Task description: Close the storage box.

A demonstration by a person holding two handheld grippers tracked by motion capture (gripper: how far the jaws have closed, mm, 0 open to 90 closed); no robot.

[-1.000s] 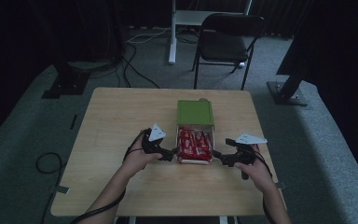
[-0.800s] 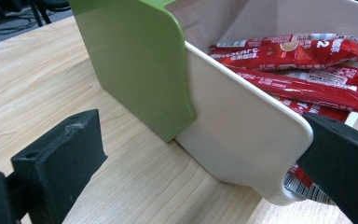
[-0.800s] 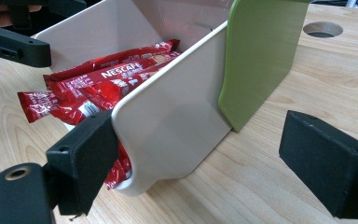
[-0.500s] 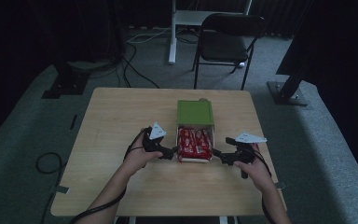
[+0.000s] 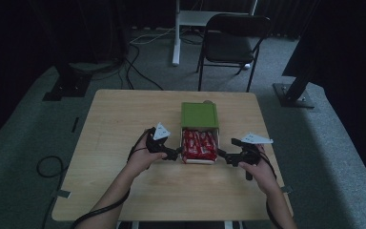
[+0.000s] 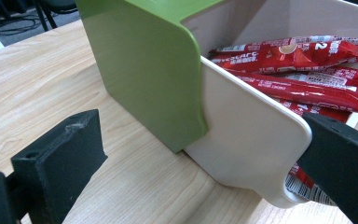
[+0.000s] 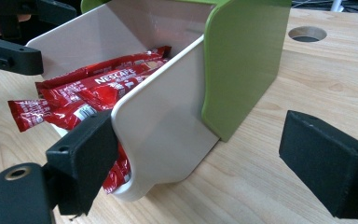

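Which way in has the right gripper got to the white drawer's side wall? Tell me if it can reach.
Probably yes: the right gripper stands open astride the white drawer's side wall, one of its fingers inside by the red packets, nothing between.

Both forearms reach in low from the near edge, bent slightly inward toward each other. The left hand (image 5: pixel 143 153) holds the left gripper (image 5: pixel 175 153) pointing right, its two black jaws spread wide apart. The right hand (image 5: pixel 259 167) holds the right gripper (image 5: pixel 220 155) pointing left, jaws likewise wide apart. The two grippers face one another, level, just above the surface (image 5: pixel 124 124).
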